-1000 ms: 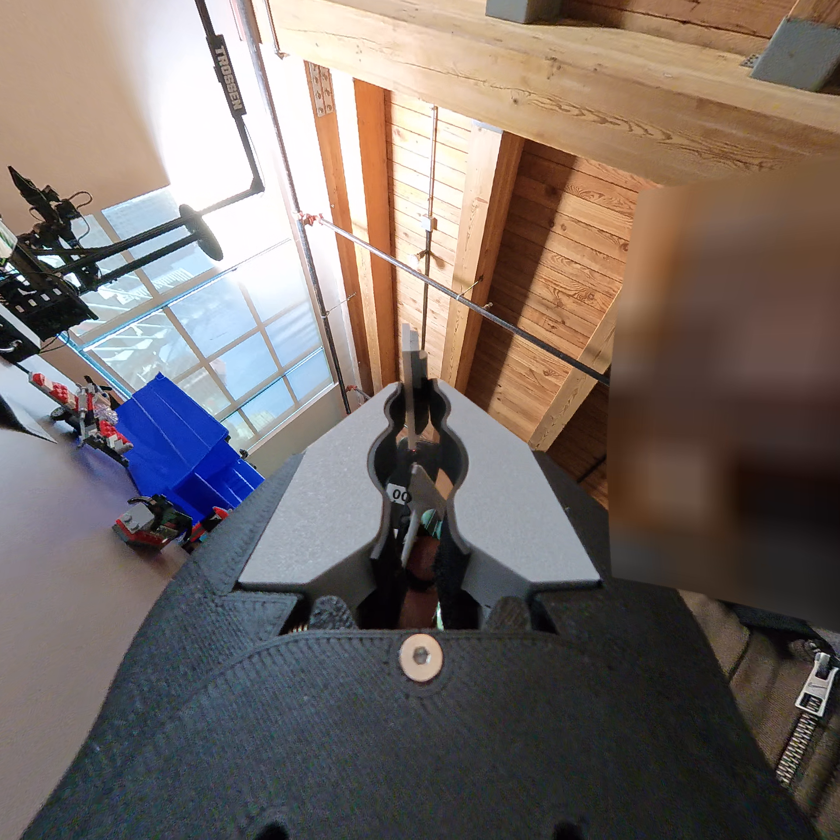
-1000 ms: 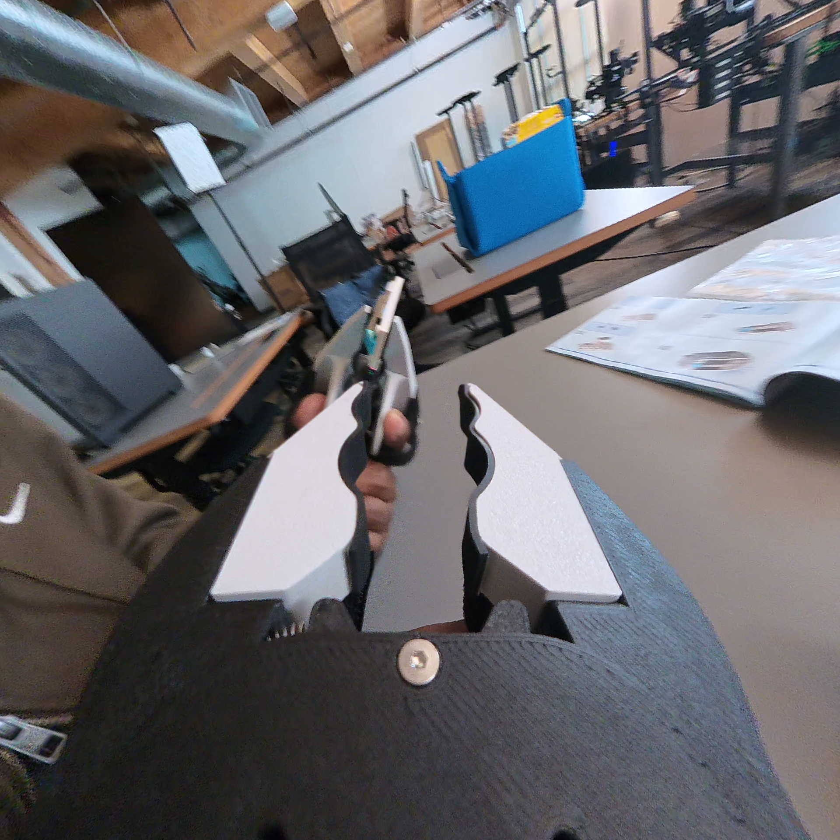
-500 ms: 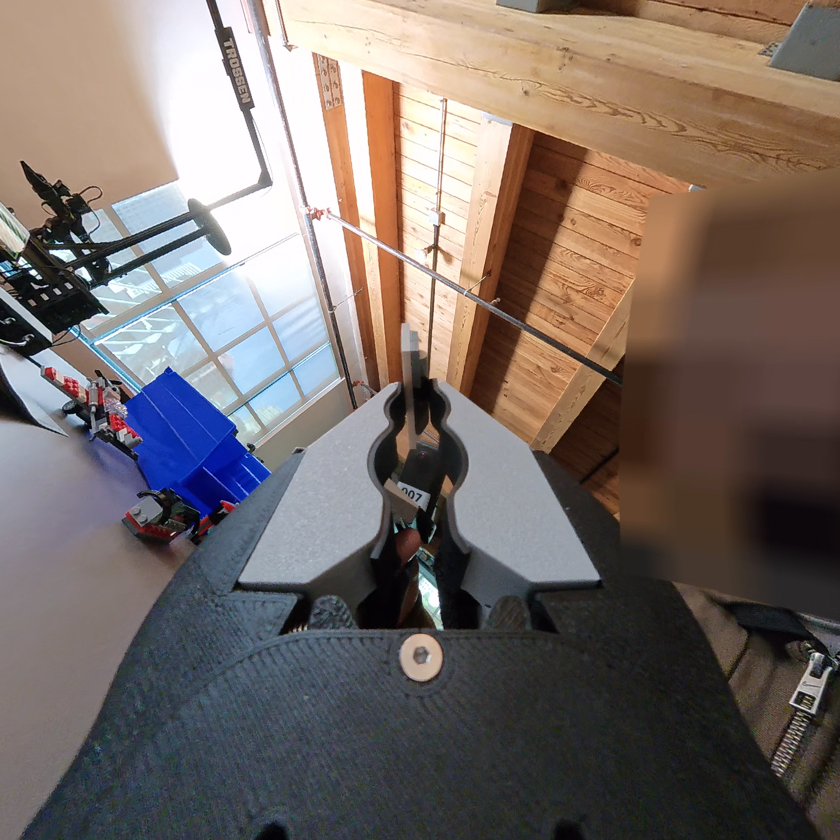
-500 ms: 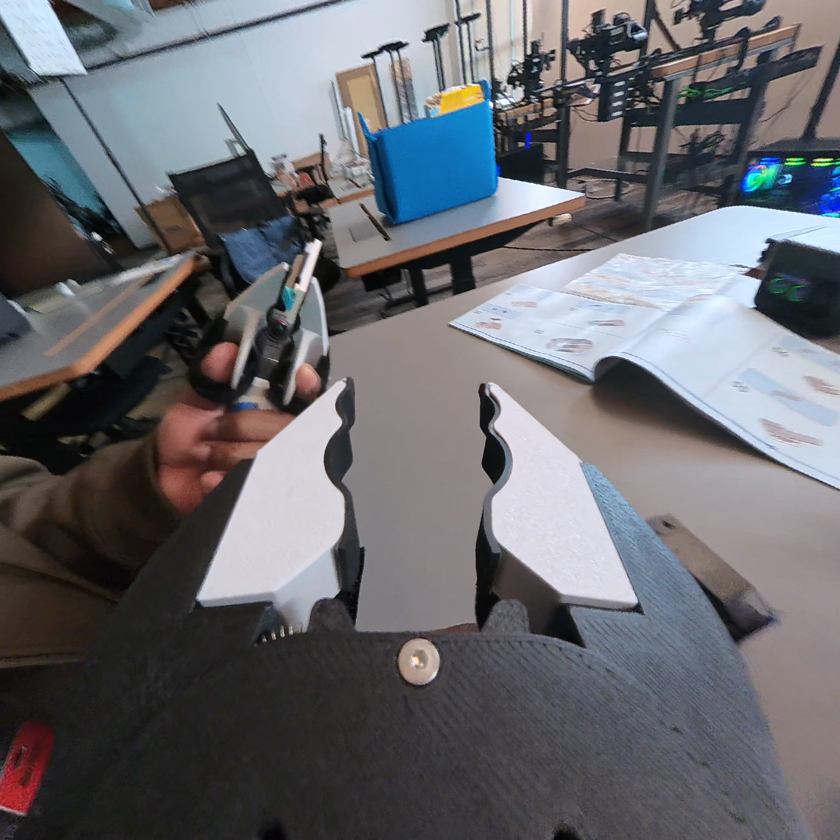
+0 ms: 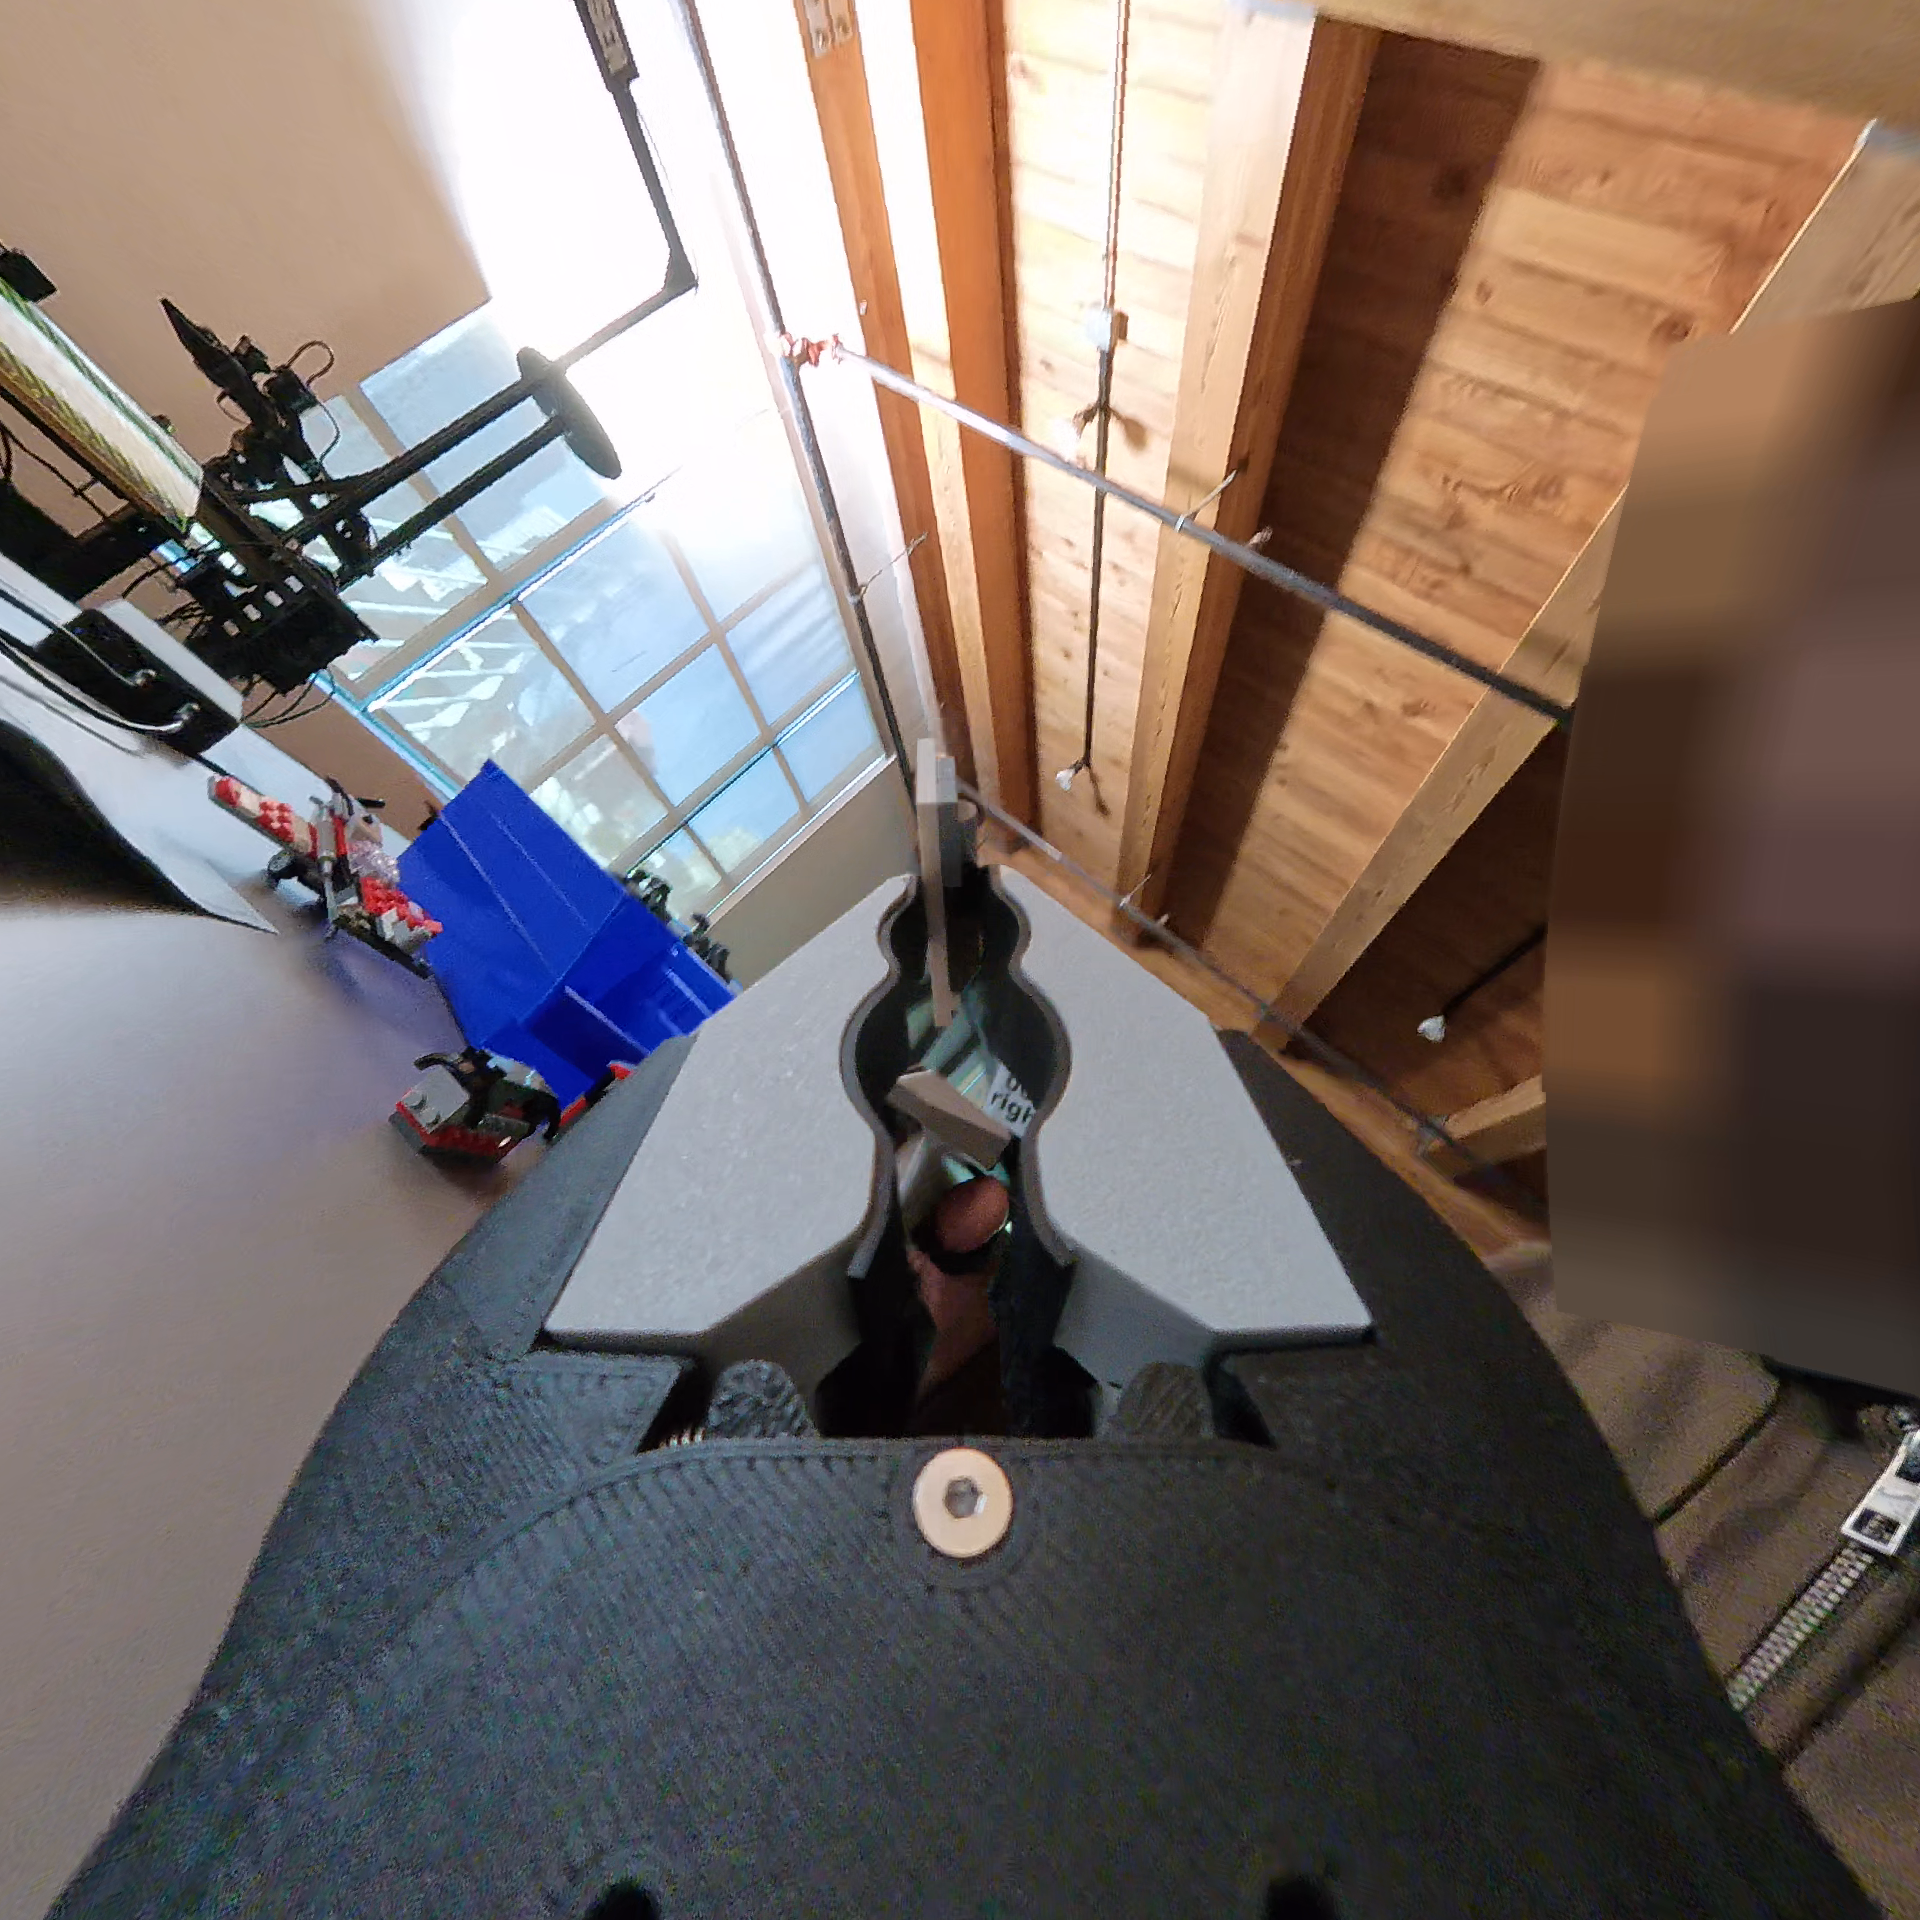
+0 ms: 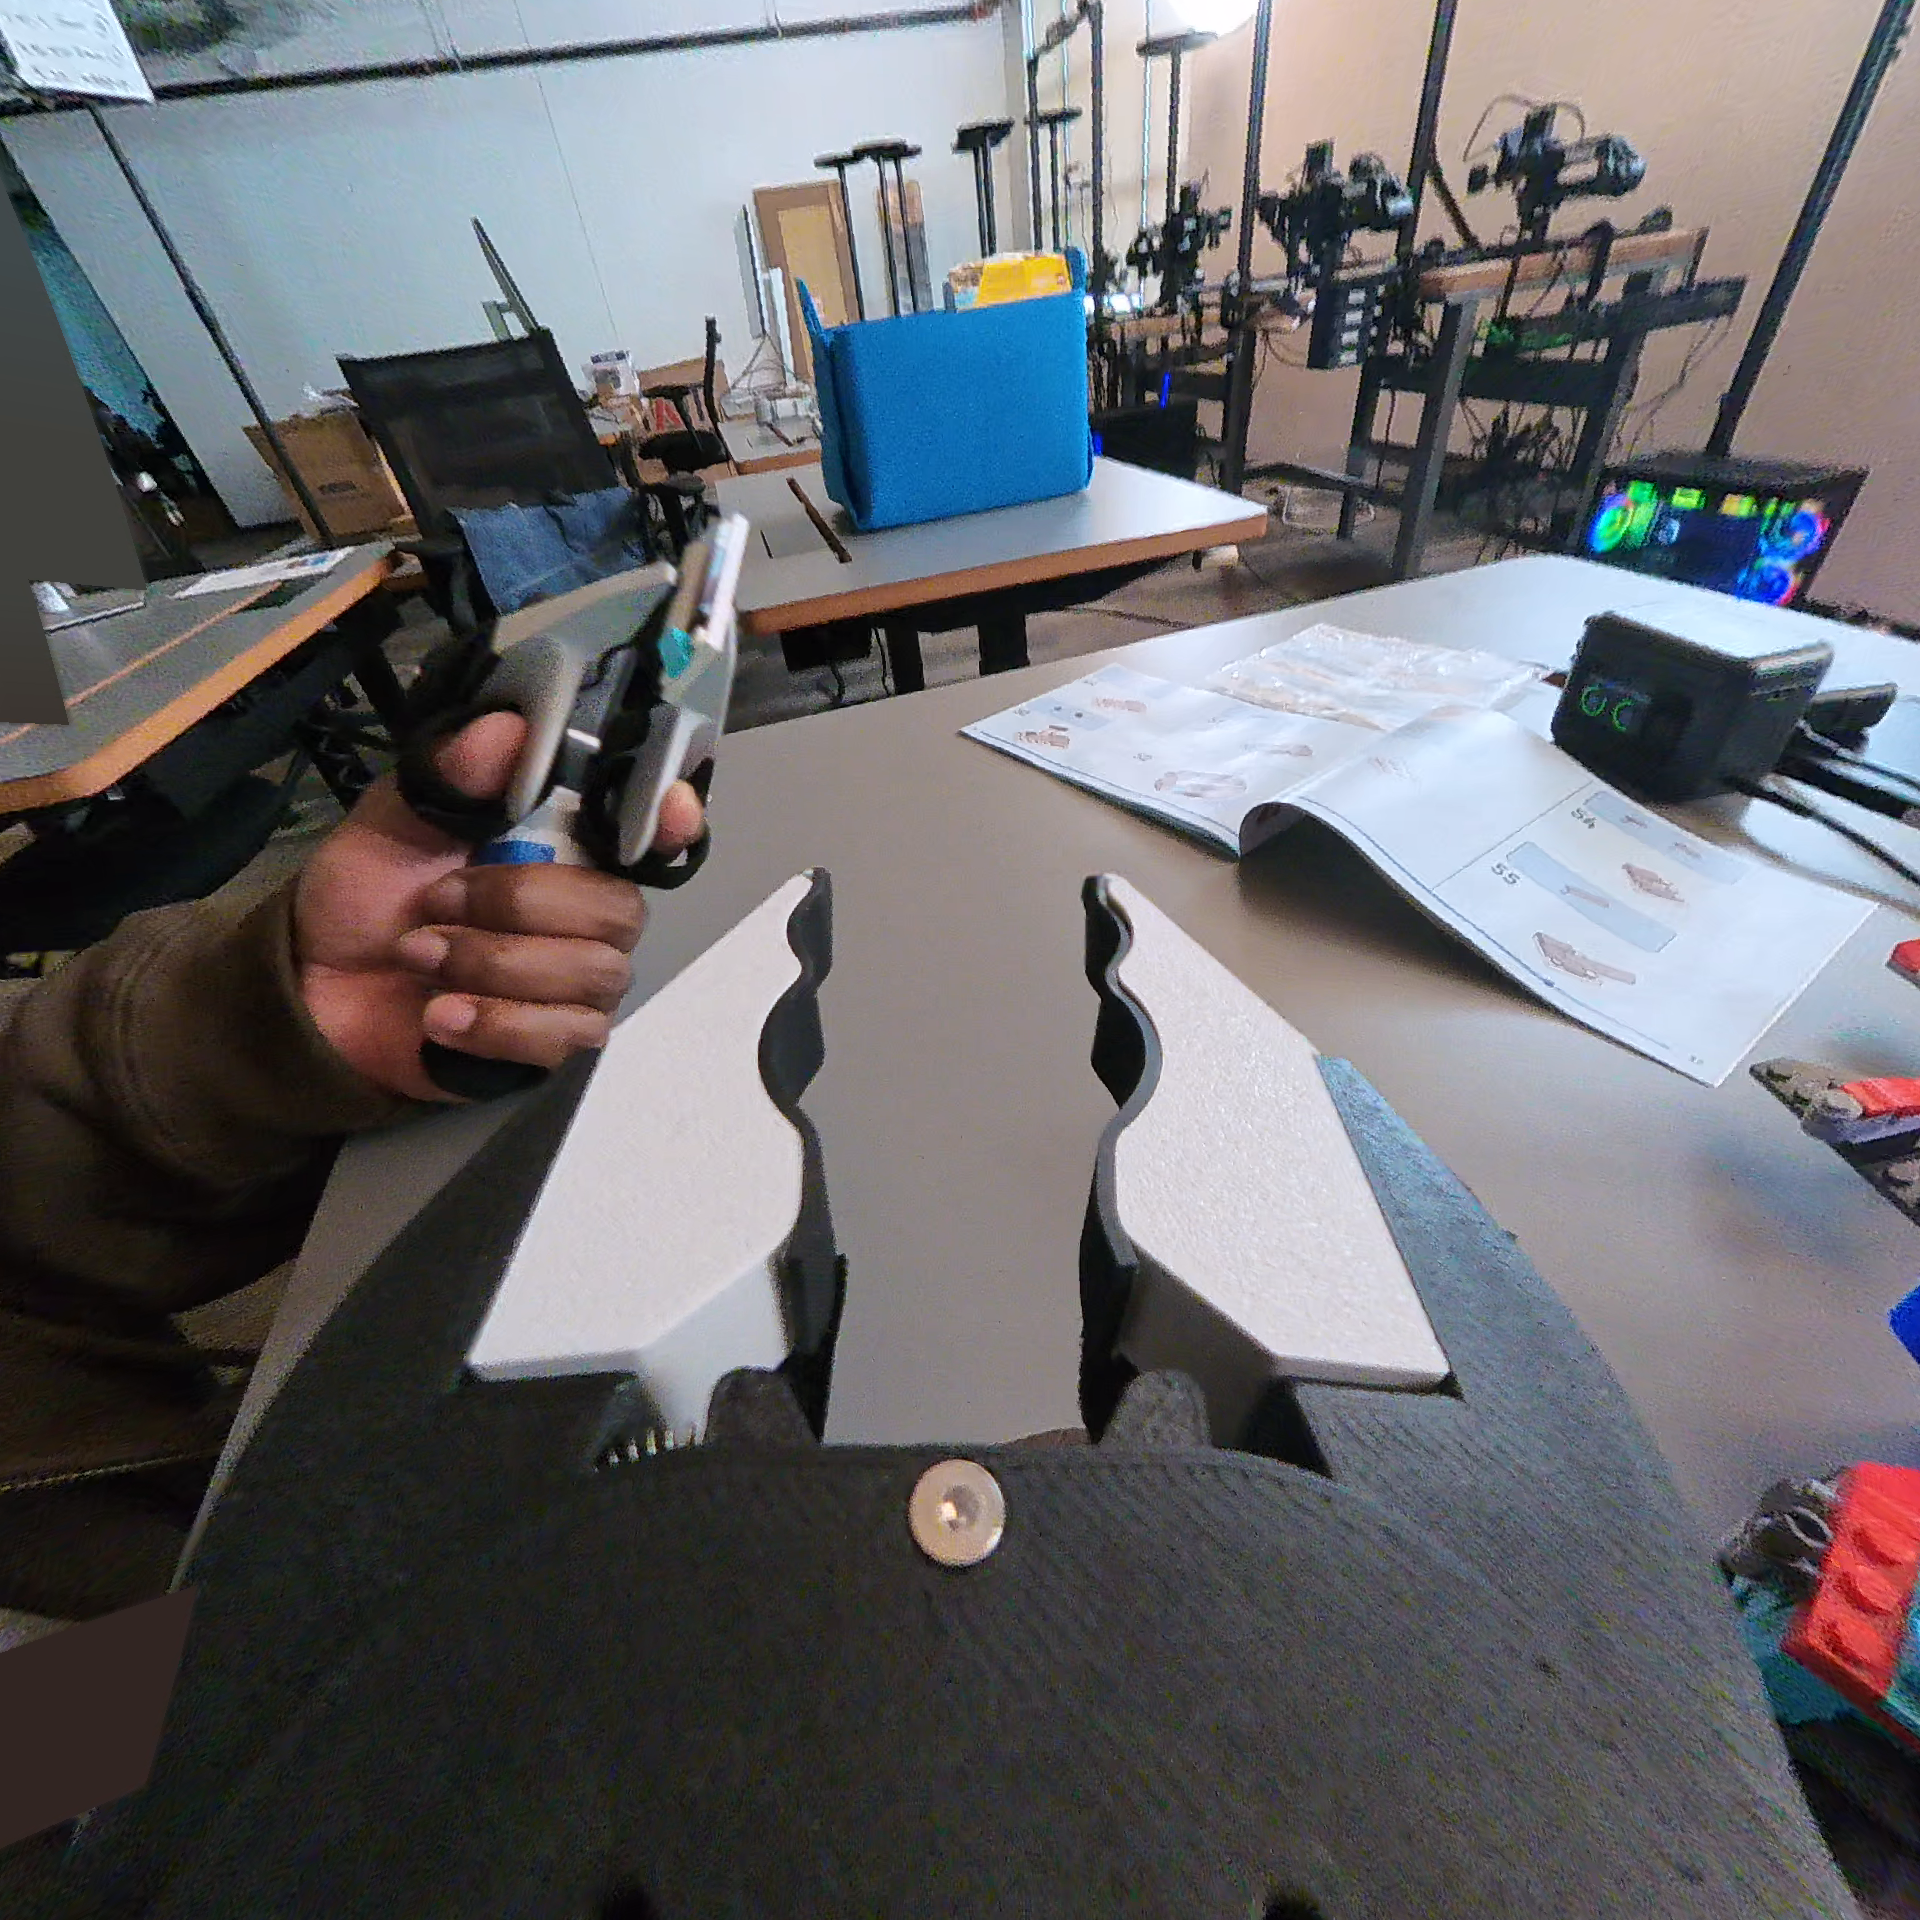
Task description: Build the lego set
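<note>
Two sets of jaws, two opposite states. On the left gripper (image 5: 951, 894), at centre frame and aimed up toward the wooden ceiling: jaws clenched on a thin grey plate (image 5: 938, 831), seen edge-on, most of it poking out past the tips. Same gripper at upper left of the right wrist view, raised clear of the desk (image 6: 935, 810) in a hand (image 6: 457, 935), a teal bit showing beside the grey piece. On the right gripper (image 6: 956, 894): jaws released, wide apart, nothing between them but bare desk below.

Likely trouble, judged from this:
- Shallow bite on the plate, held only near one end; any knock on the free end could pivot it or pull it out.
- Held high, so a slip would mean a drop and a bounce, perhaps off the desk edge at lower left.
- Hard to check the plate's angle from the left view, being edge-on.
- Cluttered right side: open booklet (image 6: 1455, 831), black box (image 6: 1683, 717), red brick model (image 6: 1860, 1600) at the lower right edge, all easy to clip with a wide swing.
</note>
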`<state>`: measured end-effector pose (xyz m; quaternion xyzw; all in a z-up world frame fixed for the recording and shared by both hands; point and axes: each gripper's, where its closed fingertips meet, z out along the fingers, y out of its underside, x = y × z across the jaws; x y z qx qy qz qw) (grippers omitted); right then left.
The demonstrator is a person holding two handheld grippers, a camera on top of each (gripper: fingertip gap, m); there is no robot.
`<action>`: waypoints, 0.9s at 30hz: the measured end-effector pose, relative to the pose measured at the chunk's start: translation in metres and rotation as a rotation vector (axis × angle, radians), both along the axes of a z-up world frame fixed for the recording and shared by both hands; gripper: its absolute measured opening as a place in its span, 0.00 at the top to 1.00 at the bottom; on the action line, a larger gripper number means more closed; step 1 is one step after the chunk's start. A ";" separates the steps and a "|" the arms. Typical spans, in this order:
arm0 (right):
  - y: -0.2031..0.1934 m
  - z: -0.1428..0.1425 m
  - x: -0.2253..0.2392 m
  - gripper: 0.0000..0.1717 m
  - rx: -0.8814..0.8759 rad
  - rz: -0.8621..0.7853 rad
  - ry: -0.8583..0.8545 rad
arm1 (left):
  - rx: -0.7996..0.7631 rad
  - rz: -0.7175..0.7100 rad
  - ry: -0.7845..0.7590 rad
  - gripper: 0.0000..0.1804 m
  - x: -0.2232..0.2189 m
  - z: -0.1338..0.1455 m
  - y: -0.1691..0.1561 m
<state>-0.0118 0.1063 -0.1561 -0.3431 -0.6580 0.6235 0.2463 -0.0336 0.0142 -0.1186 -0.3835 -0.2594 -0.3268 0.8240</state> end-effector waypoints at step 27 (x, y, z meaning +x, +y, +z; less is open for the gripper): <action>0.039 0.007 0.017 0.76 -0.030 0.075 0.172 | -0.789 -0.849 0.849 0.94 0.021 -0.040 0.113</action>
